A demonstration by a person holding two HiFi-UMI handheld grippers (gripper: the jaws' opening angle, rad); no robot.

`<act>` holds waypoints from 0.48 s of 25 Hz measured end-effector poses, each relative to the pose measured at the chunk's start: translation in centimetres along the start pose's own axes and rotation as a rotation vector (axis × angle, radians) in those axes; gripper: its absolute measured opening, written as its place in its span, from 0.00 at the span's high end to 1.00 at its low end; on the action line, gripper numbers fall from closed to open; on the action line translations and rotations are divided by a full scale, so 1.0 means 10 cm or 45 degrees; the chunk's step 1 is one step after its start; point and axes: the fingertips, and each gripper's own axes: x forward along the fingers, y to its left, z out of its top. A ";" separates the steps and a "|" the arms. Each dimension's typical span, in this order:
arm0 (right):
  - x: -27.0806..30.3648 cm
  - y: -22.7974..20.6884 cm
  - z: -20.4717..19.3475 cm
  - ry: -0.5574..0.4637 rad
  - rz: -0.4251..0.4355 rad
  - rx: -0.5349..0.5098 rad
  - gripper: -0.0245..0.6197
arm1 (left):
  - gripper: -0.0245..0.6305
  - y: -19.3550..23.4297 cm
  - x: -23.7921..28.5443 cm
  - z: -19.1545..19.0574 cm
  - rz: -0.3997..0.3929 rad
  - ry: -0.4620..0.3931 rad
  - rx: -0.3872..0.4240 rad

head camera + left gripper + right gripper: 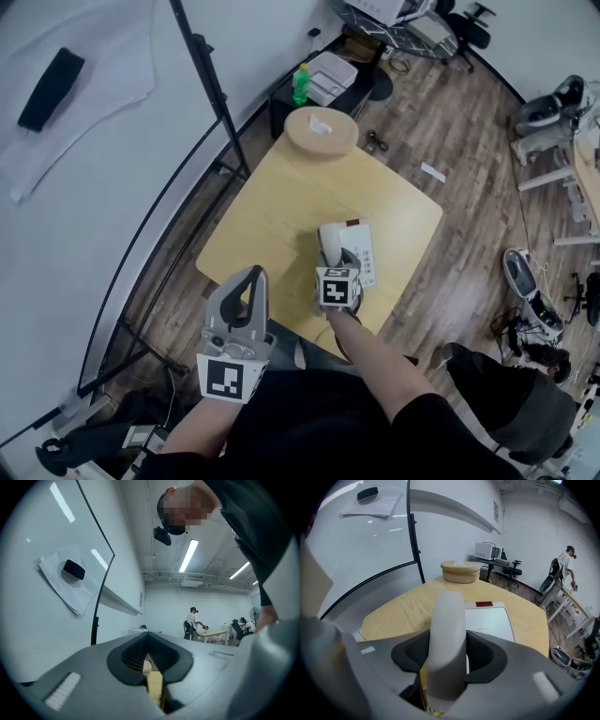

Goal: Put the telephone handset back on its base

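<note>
A white telephone base [362, 255] lies on the wooden table [281, 206], toward its near right side. My right gripper [337, 269] is shut on the white handset [328, 242], holding it at the base's left side. In the right gripper view the handset [447, 634] stands up between the dark pads [485, 653] of the right gripper [449, 657], with the base [490, 620] just beyond it. My left gripper [254, 276] hovers at the table's near left edge. It holds nothing, and its jaws are shut in the left gripper view [151, 663].
A round wooden tissue box [321, 131] sits at the table's far corner. A black stand pole [211, 84] and a whiteboard with an eraser [52, 75] are on the left. A green bottle [300, 84] and office clutter lie beyond. A person [565, 569] stands far right.
</note>
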 end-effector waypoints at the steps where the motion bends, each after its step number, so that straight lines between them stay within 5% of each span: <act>1: 0.01 0.00 -0.01 0.009 0.007 -0.002 0.60 | 0.96 0.00 0.00 0.00 -0.001 -0.002 -0.001; 12: -0.20 0.02 0.05 0.004 0.061 -0.036 0.62 | 0.96 -0.02 0.04 0.03 -0.015 -0.006 -0.008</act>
